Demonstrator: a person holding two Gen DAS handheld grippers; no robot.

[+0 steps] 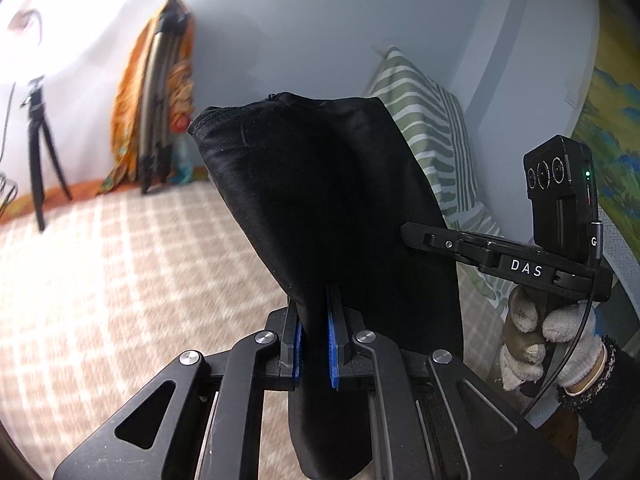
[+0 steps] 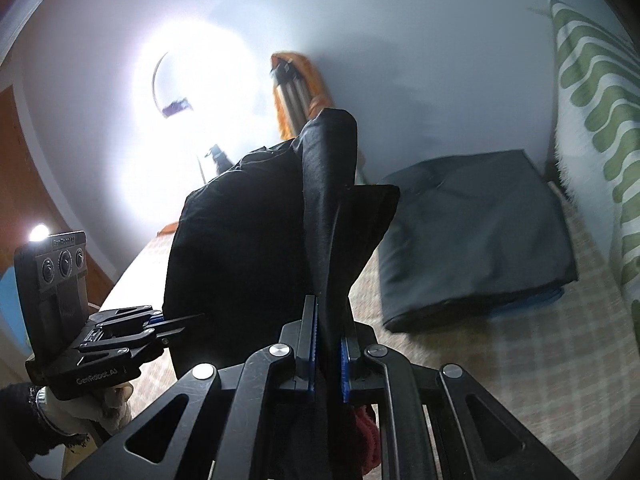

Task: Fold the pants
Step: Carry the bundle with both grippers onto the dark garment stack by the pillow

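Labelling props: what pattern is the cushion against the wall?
Green and white wavy stripes on the cushion; clearest in the right wrist view.

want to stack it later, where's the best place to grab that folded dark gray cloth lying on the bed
Take the folded dark gray cloth by its near thick edge, coming in low from the front along the checked bedspread. It lies flat, and that edge shows the stacked layers, so one pinch likely catches them all. Both grippers are now shut on the black pants.

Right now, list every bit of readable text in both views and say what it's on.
"DAS": on the right gripper, on its black body.
"GenRobot.AI": on the left gripper, on its underside.
A small label on top of that gripper's camera block is too blurred to read.
Nothing else carries text.
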